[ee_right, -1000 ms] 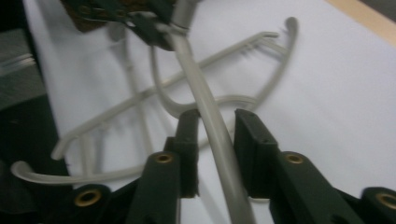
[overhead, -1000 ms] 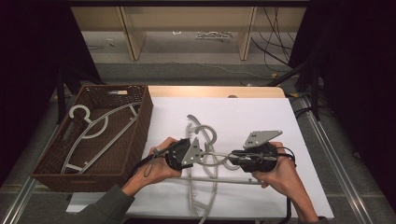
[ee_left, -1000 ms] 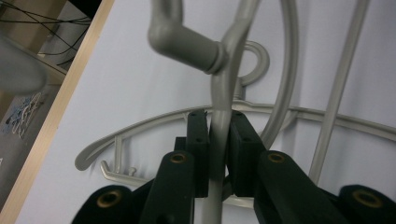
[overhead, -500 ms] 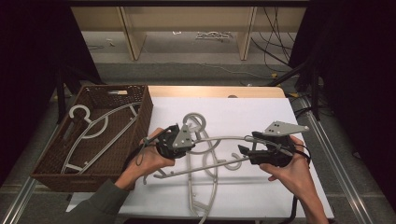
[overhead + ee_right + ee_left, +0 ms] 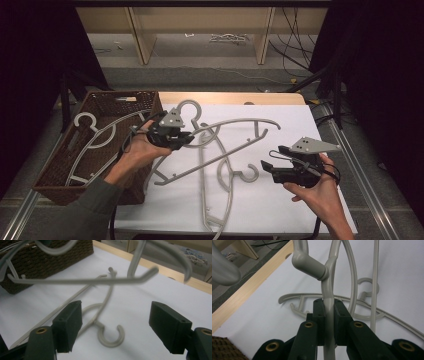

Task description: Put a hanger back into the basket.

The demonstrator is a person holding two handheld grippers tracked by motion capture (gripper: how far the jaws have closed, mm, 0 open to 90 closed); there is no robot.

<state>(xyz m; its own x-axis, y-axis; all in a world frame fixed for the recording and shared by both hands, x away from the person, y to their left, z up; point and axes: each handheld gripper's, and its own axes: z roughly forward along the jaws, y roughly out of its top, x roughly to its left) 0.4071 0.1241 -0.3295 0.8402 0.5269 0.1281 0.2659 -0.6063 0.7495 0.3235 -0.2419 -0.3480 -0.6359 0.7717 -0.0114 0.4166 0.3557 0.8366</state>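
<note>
Grey hanger within left tool

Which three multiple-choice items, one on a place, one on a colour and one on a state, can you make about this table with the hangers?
1. Where does the brown basket stand?
A. at the left of the white sheet
B. at its right
C. on its middle

2. What colour is the hanger in the left gripper?
A. red
B. grey
C. blue

3. How do the jaws of the right gripper stand?
A. shut on a hanger
B. shut on nothing
C. open, with nothing between them

1 A: the basket sits by the sheet's left edge.
2 B: the clamped hanger is plainly grey.
3 C: the jaws have just been opening and stand wide apart, empty.
</note>
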